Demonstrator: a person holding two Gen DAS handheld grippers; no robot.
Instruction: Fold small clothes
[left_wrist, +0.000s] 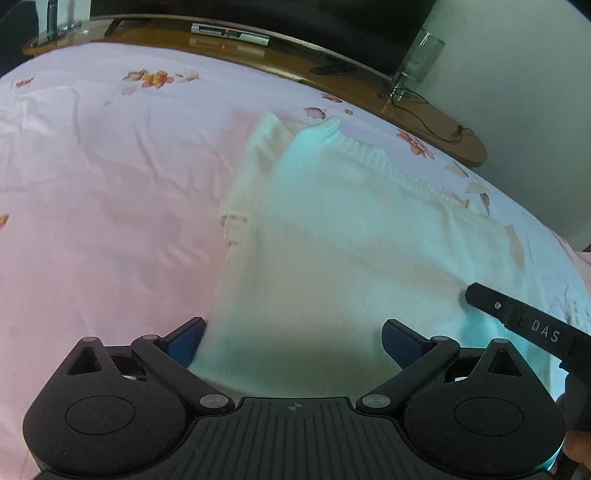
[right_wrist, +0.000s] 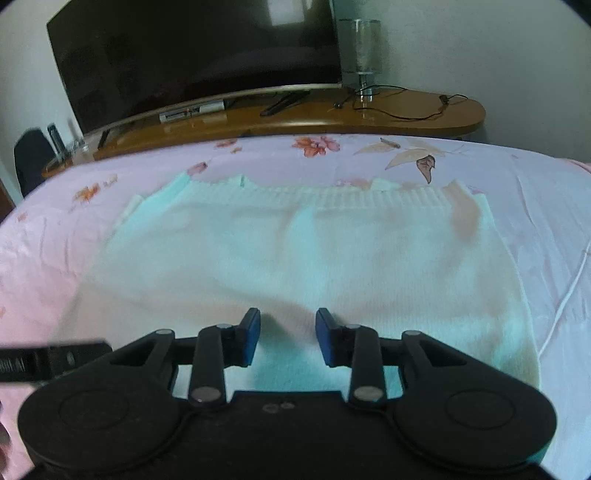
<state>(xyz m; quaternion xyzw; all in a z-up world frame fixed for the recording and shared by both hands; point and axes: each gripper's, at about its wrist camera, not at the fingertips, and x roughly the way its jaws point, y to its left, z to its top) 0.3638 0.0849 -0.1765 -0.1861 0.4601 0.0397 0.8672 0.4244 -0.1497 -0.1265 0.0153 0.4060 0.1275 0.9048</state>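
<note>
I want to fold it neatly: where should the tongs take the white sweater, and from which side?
Probably the near corners of the sweater, from the near side. It lies flat, ribbed hem far away; left tongs and right tongs are open over the near edge.

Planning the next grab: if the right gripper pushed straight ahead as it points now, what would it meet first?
Most likely the white knit sweater: the open right gripper hovers over its near part, aimed along it toward the ribbed hem. Height above the fabric is unclear.

The white sweater (right_wrist: 295, 258) is blurred, its near hem hidden behind the right gripper (right_wrist: 288, 341).
</note>
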